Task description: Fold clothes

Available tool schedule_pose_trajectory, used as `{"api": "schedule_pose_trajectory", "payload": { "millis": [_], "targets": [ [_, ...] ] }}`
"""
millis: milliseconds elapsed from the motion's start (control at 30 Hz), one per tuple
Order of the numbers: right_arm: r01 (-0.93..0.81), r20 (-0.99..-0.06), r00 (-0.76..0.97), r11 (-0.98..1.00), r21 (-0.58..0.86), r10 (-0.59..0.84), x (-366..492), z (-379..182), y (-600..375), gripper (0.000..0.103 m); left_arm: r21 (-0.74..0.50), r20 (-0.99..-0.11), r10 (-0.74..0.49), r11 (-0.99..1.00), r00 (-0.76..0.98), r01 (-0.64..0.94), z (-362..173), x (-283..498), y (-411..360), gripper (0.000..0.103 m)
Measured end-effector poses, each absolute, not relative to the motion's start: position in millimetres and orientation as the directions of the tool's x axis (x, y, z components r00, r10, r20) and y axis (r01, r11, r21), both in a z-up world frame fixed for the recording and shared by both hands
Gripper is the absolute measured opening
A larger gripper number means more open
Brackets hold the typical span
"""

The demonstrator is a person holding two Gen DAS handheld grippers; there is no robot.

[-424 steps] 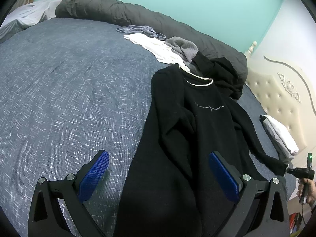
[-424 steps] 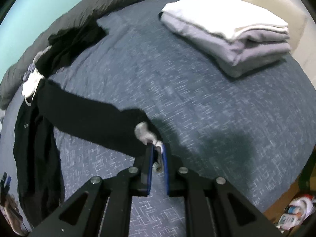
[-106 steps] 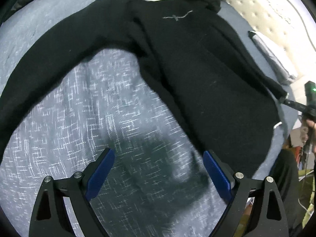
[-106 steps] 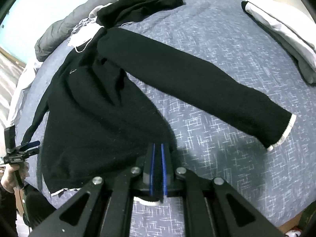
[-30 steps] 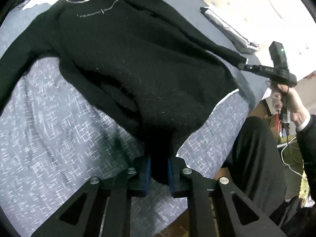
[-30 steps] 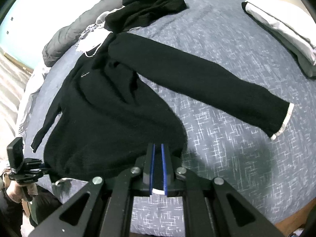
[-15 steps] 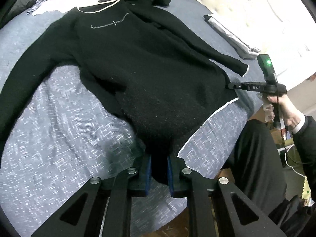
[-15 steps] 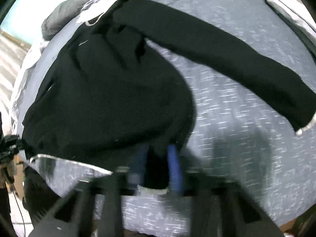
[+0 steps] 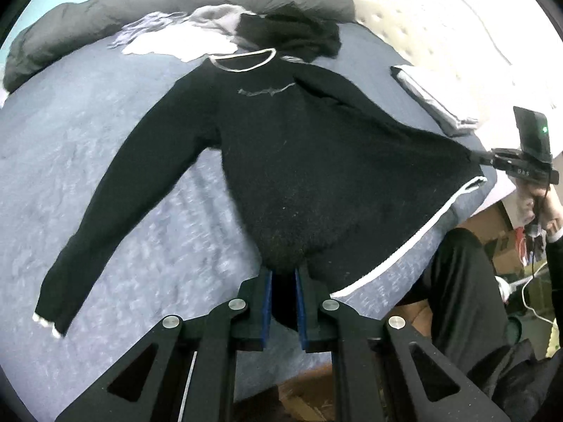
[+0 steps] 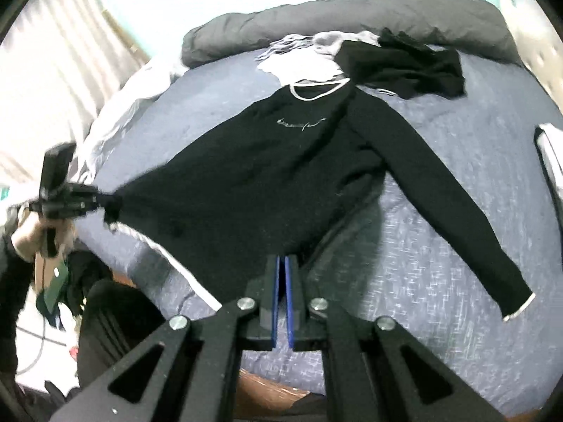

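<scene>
Unreadable pale script across the chest of the black sweater (image 9: pixel 288 161).

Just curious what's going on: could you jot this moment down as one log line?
step: spreading black sweater flat on bed | left gripper: shut on hem corner | right gripper: shut on other hem corner | sleeves: spread outward

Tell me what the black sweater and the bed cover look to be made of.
Black sweater: apparently a soft knit, matte and fuzzy, speckled with lint; white ribbed-looking trim at neck and hem. Bed cover: looks like woven fabric, blue-grey with pale flecks, dull finish; exact fibre unclear.
</scene>
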State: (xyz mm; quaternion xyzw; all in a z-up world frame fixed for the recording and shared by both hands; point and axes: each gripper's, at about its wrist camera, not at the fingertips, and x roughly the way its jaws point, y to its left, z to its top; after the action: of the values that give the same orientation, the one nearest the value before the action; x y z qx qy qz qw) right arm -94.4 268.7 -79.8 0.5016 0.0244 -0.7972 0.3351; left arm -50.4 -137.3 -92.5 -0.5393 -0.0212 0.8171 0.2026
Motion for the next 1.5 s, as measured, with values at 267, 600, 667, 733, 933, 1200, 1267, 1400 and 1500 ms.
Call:
{"api": "schedule_pose_trajectory", "payload": {
  "millis": [267,600,667,733,933,1200,1267,1400,1500],
  "targets": [
    [0.493,-0.920,-0.194,-0.845,0.208,-0.340,-90.8,-173.9,281.2,0.003,-0.272,-0.916,0.340,-0.918,-0.215,-0.290,-168.5,-35.6,-110.4,0.012],
    [0.431,-0.916,-0.169,-0.863,0.262,-0.363,-97.0,-186.5,310.4,0.005,-0.291,-0.903,0.349,-0.926,-0.250,-0.242,-166.8,-44.4,-113.7,0.029],
    [0.431,-0.911,-0.185,-0.864,0.262,-0.369,-96.7,-182.9,308.3,0.005,-0.299,-0.901,0.351,-0.929,-0.255,-0.218,-167.1,-48.8,-120.9,0.032],
    [0.426,-0.908,-0.189,-0.864,0.267,-0.374,-100.5,-181.9,304.1,0.015,-0.297,-0.903,0.342,-0.934,-0.259,-0.198,-167.3,-51.2,-126.3,0.034],
    [0.382,-0.939,-0.128,-0.890,0.249,-0.318,-116.8,-210.6,288.1,0.052,-0.298,-0.906,0.334,-0.940,-0.259,-0.168,-170.2,-57.3,-131.1,0.036],
    [0.387,-0.951,-0.111,-0.894,0.225,-0.287,-125.6,-238.8,279.4,0.005,-0.303,-0.902,0.334,-0.941,-0.272,-0.150,-166.0,-60.6,-137.5,0.045],
    [0.394,-0.945,-0.135,-0.891,0.226,-0.299,-124.6,-232.2,283.8,0.004,-0.302,-0.904,0.330,-0.943,-0.272,-0.140,-167.6,-62.6,-140.1,0.045],
    [0.357,-0.923,-0.203,-0.902,0.241,-0.327,-123.5,-214.0,312.2,0.003,-0.309,-0.904,0.331,-0.943,-0.271,-0.121,-172.2,-67.5,-144.4,0.045],
    [0.311,-0.917,-0.221,-0.915,0.257,-0.333,-122.6,-213.3,331.8,0.003,-0.306,-0.909,0.324,-0.946,-0.262,-0.109,-179.4,-73.3,-144.2,0.046]
  ]
}}
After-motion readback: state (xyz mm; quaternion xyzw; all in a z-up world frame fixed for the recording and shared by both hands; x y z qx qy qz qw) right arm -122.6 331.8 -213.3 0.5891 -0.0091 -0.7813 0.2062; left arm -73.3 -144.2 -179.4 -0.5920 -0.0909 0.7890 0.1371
